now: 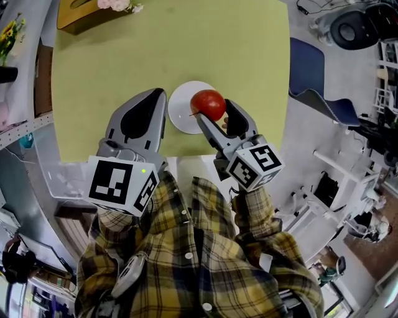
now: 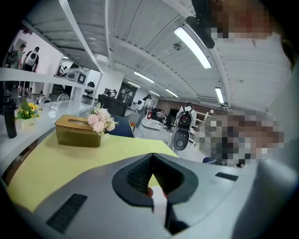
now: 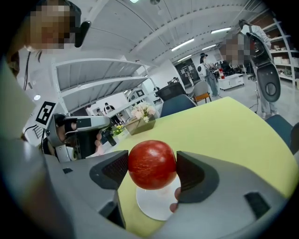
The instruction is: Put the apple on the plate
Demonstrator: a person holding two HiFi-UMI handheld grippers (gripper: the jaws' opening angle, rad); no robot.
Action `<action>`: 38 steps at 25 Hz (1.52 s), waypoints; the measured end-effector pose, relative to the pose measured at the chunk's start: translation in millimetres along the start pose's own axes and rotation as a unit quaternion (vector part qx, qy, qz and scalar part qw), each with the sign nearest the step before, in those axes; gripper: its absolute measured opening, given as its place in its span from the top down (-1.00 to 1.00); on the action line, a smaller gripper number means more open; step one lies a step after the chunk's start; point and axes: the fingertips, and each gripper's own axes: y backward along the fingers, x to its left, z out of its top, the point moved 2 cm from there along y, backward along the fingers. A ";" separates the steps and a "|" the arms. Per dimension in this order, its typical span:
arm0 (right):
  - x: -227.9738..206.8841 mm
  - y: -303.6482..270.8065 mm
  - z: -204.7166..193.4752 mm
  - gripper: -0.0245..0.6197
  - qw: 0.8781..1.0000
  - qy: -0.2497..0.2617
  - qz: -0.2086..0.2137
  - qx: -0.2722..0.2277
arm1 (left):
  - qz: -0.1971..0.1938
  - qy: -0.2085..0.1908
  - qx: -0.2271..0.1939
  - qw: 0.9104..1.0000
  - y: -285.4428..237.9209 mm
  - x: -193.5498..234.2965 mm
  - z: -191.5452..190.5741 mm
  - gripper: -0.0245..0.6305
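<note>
Looking steeply down on a yellow-green desk (image 1: 186,49), spread across the upper head view from 9 to 3 o'clock. At 6 o'clock, close under the camera, a yellow plaid shirt (image 1: 186,267).

Reaching in from 7 o'clock, the grey left gripper (image 1: 160,94), with a black-and-white marker cube (image 1: 121,184) at its rear. Fingers pressed together tip to tip, gripping nothing, the tips near the 9 o'clock edge of a round white plate (image 1: 179,112).

Reaching in from 5 o'clock, the right gripper (image 1: 213,113), with a marker cube of its own. Fingers (image 3: 194,175) clamped on the two flanks of a red apple (image 1: 208,102).

At 11 o'clock on the desk, a tan tissue box (image 1: 78,15), with pink flowers (image 1: 118,5) at its 3 o'clock end.

Plate lying flat toward the desk's 6 o'clock edge. Apple over the plate's 3 o'clock rim in the head view; in the right gripper view, plate showing straight below it at 6 o'clock. Cannot tell whether touching the plate or held clear of it.

Apple nearly round, with no marked long axis. What looks like a thin stem poking toward 9 o'clock in the head view, the core axis thus roughly sideways, 9 to 3.
</note>
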 end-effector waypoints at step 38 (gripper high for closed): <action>-17.0 -16.8 -41.4 -0.06 0.998 0.005 0.026 0.054 | 0.002 0.037 0.021 0.999 -20.7 -4.4 -25.4 0.91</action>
